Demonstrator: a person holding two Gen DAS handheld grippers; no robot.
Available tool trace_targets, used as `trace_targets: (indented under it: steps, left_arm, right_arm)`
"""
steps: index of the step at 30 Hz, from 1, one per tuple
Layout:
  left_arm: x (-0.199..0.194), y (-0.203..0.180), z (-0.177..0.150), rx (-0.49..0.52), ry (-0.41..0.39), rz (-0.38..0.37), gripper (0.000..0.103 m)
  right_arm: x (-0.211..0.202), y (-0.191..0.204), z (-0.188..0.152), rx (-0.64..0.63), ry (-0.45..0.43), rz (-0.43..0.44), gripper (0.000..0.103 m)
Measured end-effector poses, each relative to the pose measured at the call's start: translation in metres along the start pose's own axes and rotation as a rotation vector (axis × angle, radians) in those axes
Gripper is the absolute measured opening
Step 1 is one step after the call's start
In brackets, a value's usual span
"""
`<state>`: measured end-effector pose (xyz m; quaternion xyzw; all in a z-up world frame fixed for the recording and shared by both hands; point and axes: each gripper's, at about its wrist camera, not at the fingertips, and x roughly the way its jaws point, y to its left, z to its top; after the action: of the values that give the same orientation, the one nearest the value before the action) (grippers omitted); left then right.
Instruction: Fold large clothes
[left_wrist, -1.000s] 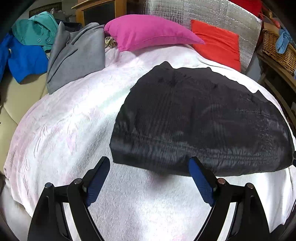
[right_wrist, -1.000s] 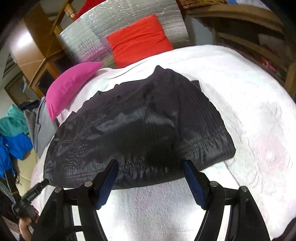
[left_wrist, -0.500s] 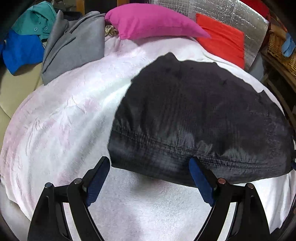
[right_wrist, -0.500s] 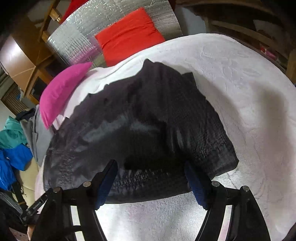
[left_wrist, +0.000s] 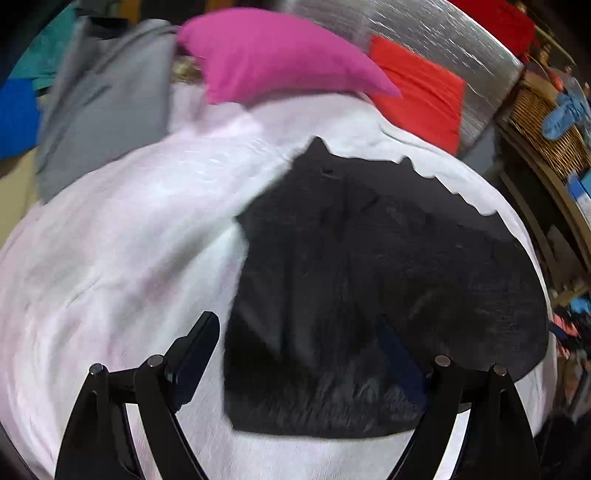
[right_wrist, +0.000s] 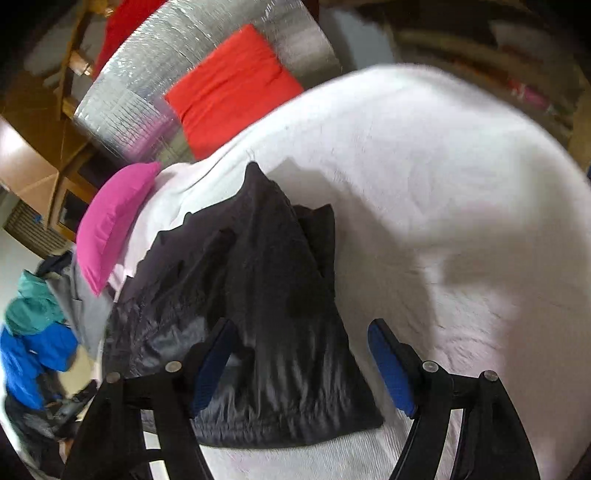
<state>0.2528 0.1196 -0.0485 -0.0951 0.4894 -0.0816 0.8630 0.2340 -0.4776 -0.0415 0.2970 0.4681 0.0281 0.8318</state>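
Observation:
A black quilted garment (left_wrist: 369, 266) lies folded flat on the white blanket (left_wrist: 122, 236). My left gripper (left_wrist: 293, 325) hovers open over its near left corner, the left finger (left_wrist: 195, 350) over the blanket and the right finger over the cloth. In the right wrist view the same black garment (right_wrist: 251, 280) runs away to the left. My right gripper (right_wrist: 301, 328) stands open over the near right corner, its right finger (right_wrist: 391, 365) over bare blanket (right_wrist: 443, 192). Neither gripper's pads press on the cloth.
A pink pillow (left_wrist: 273, 55), a red cushion (left_wrist: 417, 92) and a silver foil mat (left_wrist: 443, 33) lie at the far end. Grey clothing (left_wrist: 99, 107) and blue and teal clothes (right_wrist: 33, 332) are piled at the left. A wicker basket (left_wrist: 546, 122) sits on wooden shelves at the right.
Both grippers have moved forward over the garment's near edge, which now lies between their fingers. The right gripper has also rolled and shifted toward the right corner.

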Motion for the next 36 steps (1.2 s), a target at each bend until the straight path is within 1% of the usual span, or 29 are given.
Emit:
trace_targets:
  steps: [1,3,5,7,9,13,15,16,17,18,19,20,21,22,23,24,25,26,28,30,33,36]
  left_arm:
    - [0.006,0.001,0.007,0.005,0.01,-0.021,0.088]
    - [0.014,0.006,0.017,-0.028,0.018,-0.051,0.088]
    - [0.023,0.018,0.027,-0.093,0.041,-0.134,0.088]
    - [0.031,0.025,0.031,-0.127,0.061,-0.183,0.088]
    - [0.039,0.03,0.033,-0.133,0.085,-0.192,0.088]
    - [0.065,0.031,0.028,-0.141,0.164,-0.216,0.088]
    - [0.063,0.028,0.026,-0.117,0.142,-0.212,0.087]
    - [0.062,0.026,0.025,-0.109,0.14,-0.212,0.086]
    - [0.061,0.025,0.025,-0.105,0.135,-0.207,0.08]
    - [0.061,0.022,0.024,-0.095,0.135,-0.199,0.066]
    - [0.062,0.019,0.024,-0.085,0.137,-0.189,0.063]
    - [0.064,0.016,0.025,-0.074,0.138,-0.19,0.052]
    - [0.064,0.013,0.026,-0.068,0.142,-0.195,0.041]
    - [0.064,0.009,0.027,-0.059,0.144,-0.186,0.039]
    - [0.063,0.003,0.029,-0.037,0.142,-0.16,0.035]
    - [0.062,-0.003,0.03,-0.014,0.142,-0.136,0.03]
    - [0.059,-0.012,0.032,0.015,0.141,-0.103,0.028]
    - [0.055,-0.02,0.036,0.044,0.138,-0.07,0.024]
    - [0.043,-0.033,0.048,0.093,0.118,-0.031,0.021]
    - [0.019,-0.043,0.058,0.109,0.073,-0.031,0.02]
    - [-0.03,-0.063,0.069,0.133,-0.032,-0.044,0.019]
    - [-0.077,-0.075,0.058,0.158,-0.134,-0.034,0.019]
  right_arm:
    - [0.005,-0.002,0.002,0.007,0.01,0.007,0.078]
    - [0.014,-0.008,0.011,0.017,0.029,0.033,0.078]
    - [0.021,-0.012,0.013,0.017,0.05,0.074,0.078]
    - [0.028,-0.013,0.016,0.007,0.072,0.111,0.078]
    - [0.034,-0.014,0.018,-0.004,0.092,0.125,0.078]
    - [0.05,-0.006,0.018,-0.038,0.138,0.146,0.078]
    - [0.057,0.002,0.017,-0.087,0.15,0.127,0.078]
    - [0.062,0.006,0.016,-0.106,0.164,0.126,0.075]
    - [0.067,0.01,0.014,-0.122,0.178,0.123,0.062]
    - [0.067,0.011,0.013,-0.134,0.181,0.112,0.06]
    - [0.068,0.017,0.013,-0.158,0.177,0.085,0.057]
    - [0.069,0.02,0.013,-0.163,0.178,0.078,0.05]
    - [0.069,0.022,0.014,-0.16,0.179,0.075,0.046]
    - [0.069,0.024,0.014,-0.164,0.181,0.068,0.038]
    - [0.068,0.027,0.015,-0.174,0.183,0.057,0.032]
    - [0.066,0.033,0.015,-0.188,0.184,0.041,0.03]
    - [0.061,0.039,0.016,-0.206,0.183,0.025,0.025]
    - [0.055,0.047,0.017,-0.231,0.178,0.009,0.022]
    - [0.039,0.064,0.022,-0.269,0.158,-0.001,0.02]
    - [0.017,0.083,0.029,-0.307,0.125,-0.003,0.018]
    - [-0.023,0.111,0.031,-0.362,0.057,0.01,0.016]
    - [-0.061,0.125,0.022,-0.408,-0.002,0.026,0.016]
